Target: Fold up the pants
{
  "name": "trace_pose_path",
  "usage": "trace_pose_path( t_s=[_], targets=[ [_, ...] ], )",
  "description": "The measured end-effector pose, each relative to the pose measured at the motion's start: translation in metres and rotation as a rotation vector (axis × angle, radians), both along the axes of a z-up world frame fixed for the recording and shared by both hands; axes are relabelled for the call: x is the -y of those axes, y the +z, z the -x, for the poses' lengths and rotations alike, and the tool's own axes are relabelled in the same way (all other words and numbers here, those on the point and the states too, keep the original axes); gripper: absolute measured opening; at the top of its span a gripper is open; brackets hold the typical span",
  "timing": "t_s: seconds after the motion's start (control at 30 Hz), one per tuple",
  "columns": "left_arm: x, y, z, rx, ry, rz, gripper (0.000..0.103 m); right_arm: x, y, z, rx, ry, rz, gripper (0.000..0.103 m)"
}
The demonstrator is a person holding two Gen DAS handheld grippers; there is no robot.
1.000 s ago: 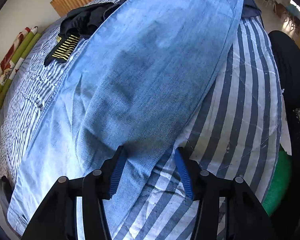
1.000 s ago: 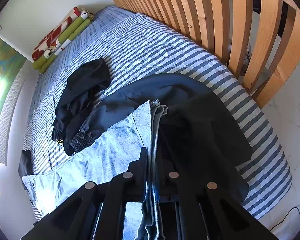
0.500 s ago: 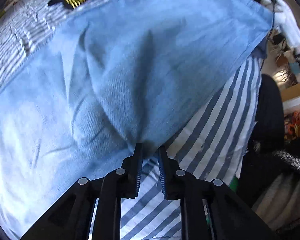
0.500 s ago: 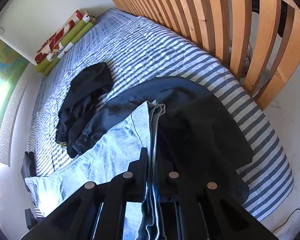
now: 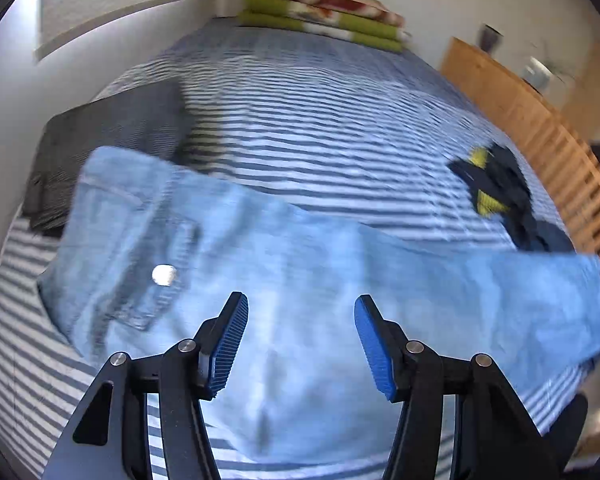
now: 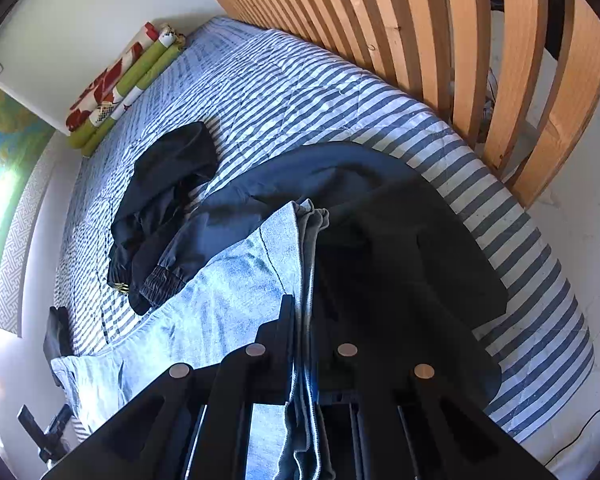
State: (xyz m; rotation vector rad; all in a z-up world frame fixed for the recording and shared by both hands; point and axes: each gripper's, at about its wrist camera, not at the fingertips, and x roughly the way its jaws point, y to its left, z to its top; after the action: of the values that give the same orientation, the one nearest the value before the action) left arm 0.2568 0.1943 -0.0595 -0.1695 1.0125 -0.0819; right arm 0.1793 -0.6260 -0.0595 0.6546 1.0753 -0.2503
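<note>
Light blue jeans [image 5: 300,248] lie stretched across the striped bed, waistband and metal button [image 5: 163,275] at the left in the left wrist view. My left gripper [image 5: 300,304] hovers over the middle of them. Its jaws are opening, and nothing sits between the blue pads [image 5: 228,344]; the picture is blurred by motion. In the right wrist view the jeans [image 6: 228,296] run from the lower left up to my right gripper [image 6: 306,304], which is shut on the bunched leg ends. The denim edges hang down between its fingers.
A dark jacket [image 6: 380,220] lies under the leg ends, and black pants [image 6: 168,200] are crumpled beside it. A dark grey folded cloth [image 5: 112,144] sits by the waistband. Rolled blankets [image 6: 120,84] line the far wall. A slatted wooden frame [image 6: 440,40] borders the bed [image 5: 320,120].
The left gripper closed on a fold of denim, then let it go, rolled and swung away; it now looks along the bed with its jaws apart. The right gripper stayed still.
</note>
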Motion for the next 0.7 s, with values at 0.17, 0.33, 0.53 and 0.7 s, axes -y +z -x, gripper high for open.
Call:
trace_pose_path(
  t_s=[0.17,0.33,0.53,0.7],
  targets=[
    [-0.026,-0.010,-0.054,-0.039,0.023,0.113,0.060,-0.001,-0.001,0.000,-0.011,-0.027,0.007,0.005],
    [0.054,-0.037,-0.099,-0.147,-0.193,0.153,0.073,-0.008,0.002,-0.002,-0.036,-0.038,0.044,0.005],
    [0.146,-0.063,-0.123,-0.208,-0.386,-0.030,0.073,-0.011,0.000,-0.010,-0.064,-0.037,0.074,0.006],
    [0.198,-0.071,-0.113,-0.209,-0.656,-0.239,0.073,-0.010,-0.006,-0.013,-0.088,-0.028,0.076,0.006]
  ],
)
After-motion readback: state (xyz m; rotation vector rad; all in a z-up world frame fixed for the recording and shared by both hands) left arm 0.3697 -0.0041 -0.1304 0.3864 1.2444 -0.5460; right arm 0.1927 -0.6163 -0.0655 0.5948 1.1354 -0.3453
